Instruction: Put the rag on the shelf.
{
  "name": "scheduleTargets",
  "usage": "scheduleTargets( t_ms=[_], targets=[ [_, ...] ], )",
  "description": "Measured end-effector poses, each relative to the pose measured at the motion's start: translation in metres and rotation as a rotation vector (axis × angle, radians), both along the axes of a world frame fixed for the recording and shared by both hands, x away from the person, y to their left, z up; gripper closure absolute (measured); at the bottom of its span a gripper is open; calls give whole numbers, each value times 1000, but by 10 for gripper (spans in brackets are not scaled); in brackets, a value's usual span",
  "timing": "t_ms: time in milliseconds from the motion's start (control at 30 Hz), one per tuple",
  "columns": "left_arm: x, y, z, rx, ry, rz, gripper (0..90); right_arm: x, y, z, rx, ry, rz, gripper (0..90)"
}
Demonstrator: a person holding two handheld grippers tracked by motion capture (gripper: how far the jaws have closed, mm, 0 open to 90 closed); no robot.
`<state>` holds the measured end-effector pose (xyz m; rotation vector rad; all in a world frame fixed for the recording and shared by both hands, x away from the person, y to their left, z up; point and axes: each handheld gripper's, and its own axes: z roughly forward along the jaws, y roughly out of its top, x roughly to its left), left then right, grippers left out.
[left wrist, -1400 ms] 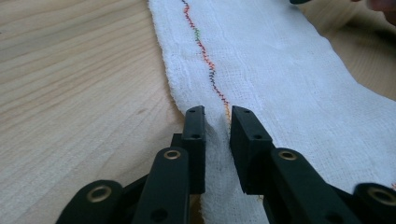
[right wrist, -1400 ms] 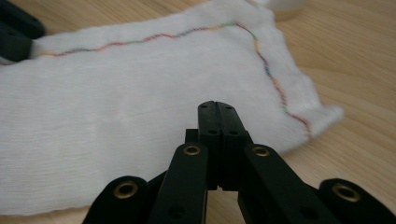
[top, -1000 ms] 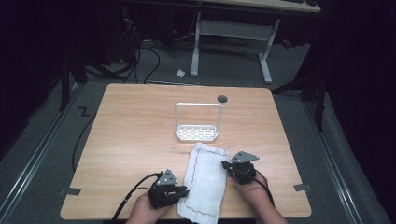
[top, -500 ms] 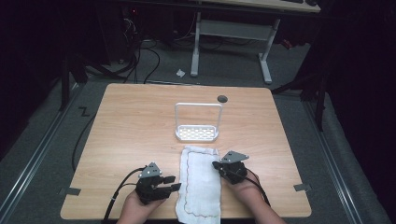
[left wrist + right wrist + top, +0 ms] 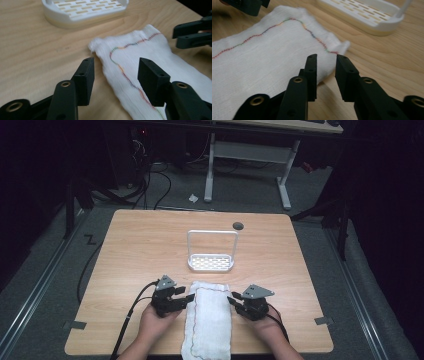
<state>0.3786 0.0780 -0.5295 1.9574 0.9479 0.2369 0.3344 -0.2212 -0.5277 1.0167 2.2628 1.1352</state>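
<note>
I see the white folded cloth with rainbow stitching (image 5: 209,320) lying on the wooden worktop (image 5: 135,245), long axis toward me, between my left hand-held gripper (image 5: 189,297) and right hand-held gripper (image 5: 233,300), both with jaws parted and empty, flanking its far corners.

Cloth (image 5: 208,320) on table (image 5: 130,250), near edge, overhanging it. Rack (image 5: 211,261) just behind cloth. Left gripper (image 5: 186,298) at cloth's left edge, right gripper (image 5: 233,301) at right edge.
</note>
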Motion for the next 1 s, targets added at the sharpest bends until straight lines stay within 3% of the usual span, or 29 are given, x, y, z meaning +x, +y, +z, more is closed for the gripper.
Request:
scheduleTargets(
  t_ms=[133,167,267,367,433,533,600,700,833,900,1000],
  targets=[
    [18,-16,-7,87,32,10,487,-1,-8,-1,4,-9,-27,647],
    [19,-18,-7,88,19,15,491,-1,-10,-1,1,-14,-29,641],
    [21,-20,-8,55,42,10,558,-2,-12,-1,5,-16,-29,619],
    [16,-24,-9,82,13,0,614,-2,-11,-3,9,-4,-27,591],
    [14,-25,-10,79,5,-5,654,0,-9,-3,25,20,-27,565],
    [14,-23,-10,61,25,-15,751,4,-2,-3,58,57,-27,515],
    [15,-23,-10,53,33,-18,797,9,4,-2,52,69,-43,499],
    [15,-23,-11,47,39,-20,816,18,12,-1,40,80,-70,491],
    [16,-21,-11,33,54,-21,821,33,17,-1,74,135,-104,523],
    [16,-19,-11,24,64,-18,822,40,24,-2,50,154,-114,559],
    [16,-17,-12,6,81,-11,820,38,29,-6,28,174,-115,562]
  ],
)
